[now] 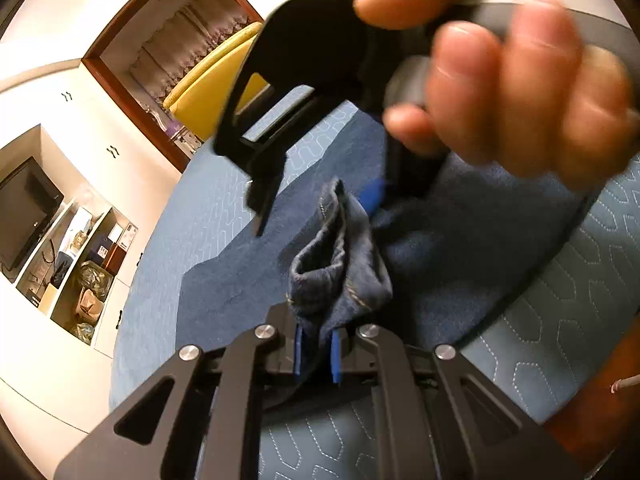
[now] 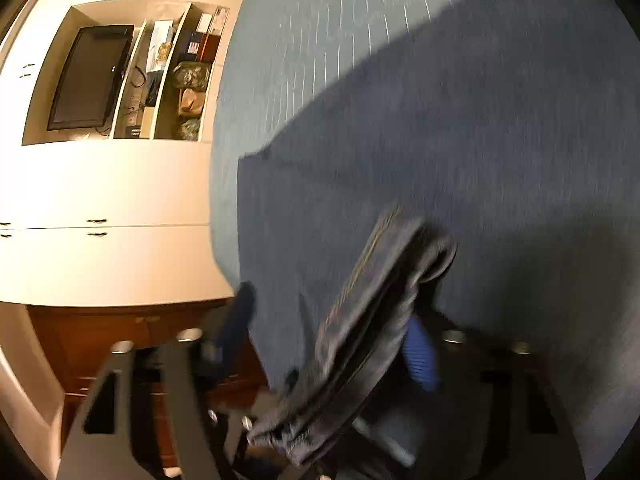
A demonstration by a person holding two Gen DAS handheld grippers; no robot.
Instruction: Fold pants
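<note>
Black linkage arms of the left hand-held gripper (image 1: 316,354) fill the bottom of its view, and its blue-padded fingers are pinched onto a bunched hem of the dark blue denim pants (image 1: 340,280). Beyond that pinch, the pants lie spread over the light blue quilted bedspread (image 1: 560,300), one flat panel reaching away toward the wall.

Across from it, the right hand-held gripper (image 1: 320,204) is gripped in the person's right hand (image 1: 520,92). Its own view is blurred, but its fingers stand well apart, with a stitched edge of the pants draped between them and against one blue pad (image 2: 418,354); it looks released rather than clamped.

Judging from this, the fold is only partly made: one end is lifted, most of the cloth lies flat, and no neat stack shows. Carrying the held edge over and smoothing it remain.
</note>
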